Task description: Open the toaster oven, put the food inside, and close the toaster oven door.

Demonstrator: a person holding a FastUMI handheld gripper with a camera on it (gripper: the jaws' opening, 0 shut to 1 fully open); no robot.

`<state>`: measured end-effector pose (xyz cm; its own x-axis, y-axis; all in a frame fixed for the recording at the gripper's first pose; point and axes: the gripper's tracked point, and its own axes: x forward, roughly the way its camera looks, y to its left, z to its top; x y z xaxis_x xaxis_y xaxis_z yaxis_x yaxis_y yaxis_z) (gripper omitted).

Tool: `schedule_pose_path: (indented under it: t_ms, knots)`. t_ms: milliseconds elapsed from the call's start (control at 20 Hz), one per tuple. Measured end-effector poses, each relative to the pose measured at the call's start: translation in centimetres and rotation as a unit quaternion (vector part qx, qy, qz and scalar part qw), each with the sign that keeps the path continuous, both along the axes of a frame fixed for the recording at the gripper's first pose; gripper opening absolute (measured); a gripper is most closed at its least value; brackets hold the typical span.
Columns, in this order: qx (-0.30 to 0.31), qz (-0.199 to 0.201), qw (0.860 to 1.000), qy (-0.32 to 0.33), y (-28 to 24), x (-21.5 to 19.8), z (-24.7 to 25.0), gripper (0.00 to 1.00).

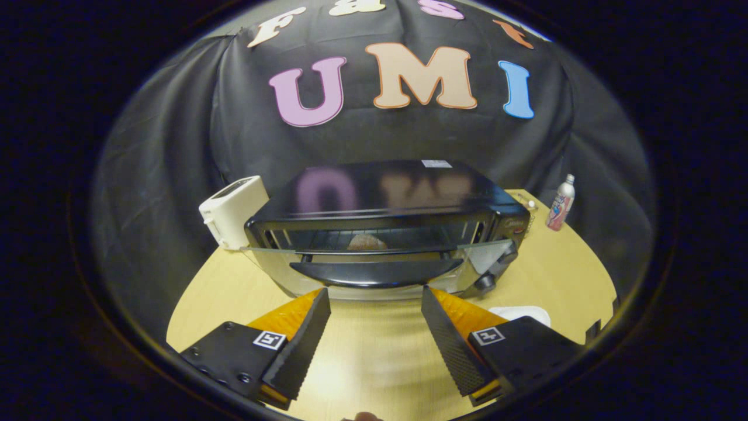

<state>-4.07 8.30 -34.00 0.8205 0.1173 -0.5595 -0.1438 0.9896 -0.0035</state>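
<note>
The gripper [376, 298] is open, its two fingers spread wide with nothing between them but bare wooden table [374, 351], their tips just short of the toaster oven [385, 228] that stands at twelve o'clock ahead of them. The oven's glass door [374, 250] is dropped down flat toward the fingers, with its dark handle [377, 273] just beyond the fingertips. Inside, on the wire rack, the food [366, 242] lies near the middle of the cavity, a pale brownish piece. The oven's knobs [485, 282] sit at about one o'clock from the gripper. At ten o'clock a white toaster [232, 210] stands just beside the oven; at two o'clock a small spray bottle [560, 203] stands upright, well apart, and a white plate [520, 314] peeks out behind the right finger
</note>
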Motion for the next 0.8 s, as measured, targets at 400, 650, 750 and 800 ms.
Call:
schedule_pose_path:
  t_ms: [400, 650, 750, 800]
  knots:
    - [0.006, -0.012, 1.0, -0.012, -0.2, 1.5, 0.6, 0.99]
    - [-0.005, -0.004, 1.0, -0.005, -0.2, 1.6, 0.0, 0.99]
    - [-0.007, -0.003, 1.0, -0.003, -0.1, 1.6, -0.1, 0.99]
    - [-0.007, -0.003, 1.0, -0.002, 0.0, 1.7, -0.1, 0.99]
